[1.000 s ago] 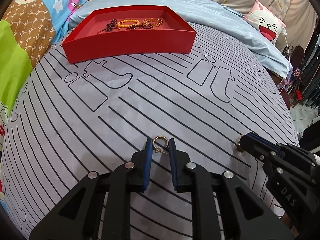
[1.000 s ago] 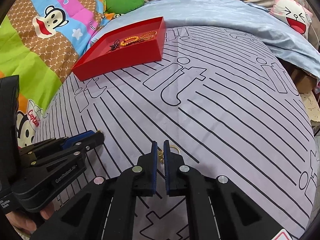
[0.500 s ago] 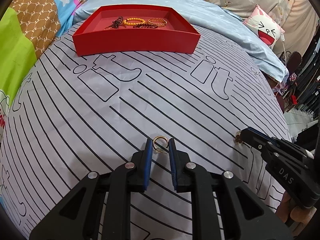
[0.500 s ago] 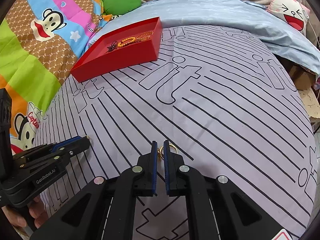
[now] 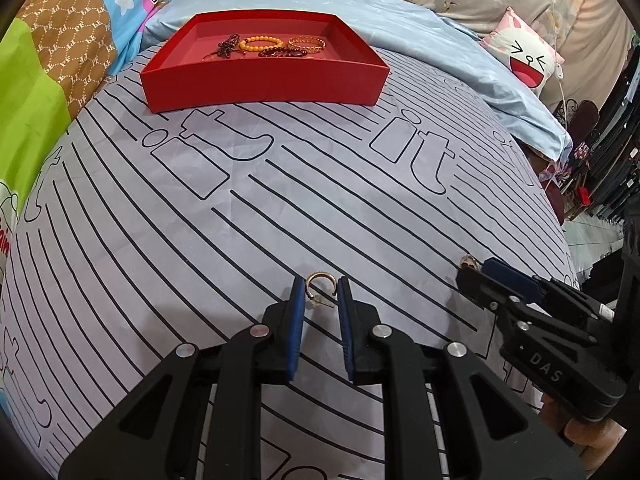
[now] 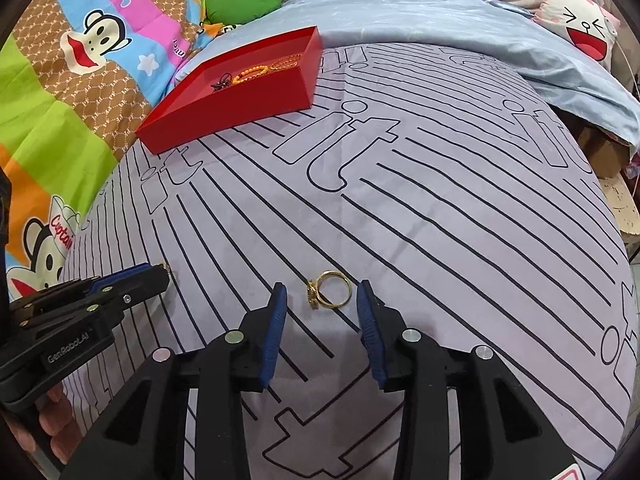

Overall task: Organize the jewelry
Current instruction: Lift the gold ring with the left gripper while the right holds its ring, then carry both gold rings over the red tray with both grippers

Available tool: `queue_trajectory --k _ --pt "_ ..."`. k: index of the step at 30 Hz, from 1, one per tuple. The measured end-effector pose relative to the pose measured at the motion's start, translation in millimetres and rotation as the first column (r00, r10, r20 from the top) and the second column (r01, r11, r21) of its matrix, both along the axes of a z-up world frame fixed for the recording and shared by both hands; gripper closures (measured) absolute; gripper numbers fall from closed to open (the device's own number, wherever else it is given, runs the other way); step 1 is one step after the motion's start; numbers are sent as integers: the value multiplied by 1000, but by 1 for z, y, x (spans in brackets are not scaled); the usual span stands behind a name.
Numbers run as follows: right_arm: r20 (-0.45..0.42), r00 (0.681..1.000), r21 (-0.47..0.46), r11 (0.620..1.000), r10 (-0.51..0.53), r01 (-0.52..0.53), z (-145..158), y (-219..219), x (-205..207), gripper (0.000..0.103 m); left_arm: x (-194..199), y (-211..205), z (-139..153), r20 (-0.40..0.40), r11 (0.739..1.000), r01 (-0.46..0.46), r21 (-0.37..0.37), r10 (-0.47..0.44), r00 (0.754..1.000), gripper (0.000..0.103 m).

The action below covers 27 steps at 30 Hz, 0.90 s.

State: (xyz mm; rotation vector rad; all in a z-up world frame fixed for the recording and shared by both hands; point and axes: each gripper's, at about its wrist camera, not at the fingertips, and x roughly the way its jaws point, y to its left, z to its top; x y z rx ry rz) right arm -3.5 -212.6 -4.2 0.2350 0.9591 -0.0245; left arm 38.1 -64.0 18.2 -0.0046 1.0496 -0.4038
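Red tray point(image 5: 260, 80): far left on the bed, well apart from both tongs; beaded bracelets point(image 5: 260, 43) already lie inside it.
Bed sheet point(image 5: 280, 208): grey with black stripes, soft and yielding, so small pieces can sink or snag in it.
Left tongs point(image 5: 319, 286): narrowly parted, not clamped; the blue pads flank a gold hoop earring point(image 5: 320, 280) without clearly pressing it.
Gold hoop earring: lies on the sheet between the left fingertips, an open C-shaped hoop with a thin post pointing back toward the tongs.
Earring handling: judged very light, stiff and smooth, likely to skate or flip out of a pinch; the curved band looks like the place to take hold, since the post seems easy to bend.
Right tongs point(image 6: 322, 300): wide open, holding nothing; the fingers stand on either side of a gold ring point(image 6: 329, 290), clear of it.
Gold ring: rests on the sheet, tilted on edge, its ornamental head turned toward the left finger.
Ring handling: judged light, rigid and slick; closing across the band's outer sides should hold better than gripping the decorated head.
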Motion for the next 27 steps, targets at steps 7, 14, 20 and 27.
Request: queue_trajectory --k 7,14,20,27 --pt "3 1000 -32 999 5 -4 0 3 6 82 0 4 1 0 1000 -9 0 9 1000 87" --pt "9 1000 -26 1000 11 -10 5 5 5 82 2 7 7 4 1000 -12 -12 12 1000 87" --pt "42 999 -4 1000 25 -25 21 10 8 82 3 9 17 20 999 -10 -31 10 1000 87" --pt "119 991 12 998 61 -63 57 18 32 82 21 17 51 94 999 -17 -51 22 995 87"
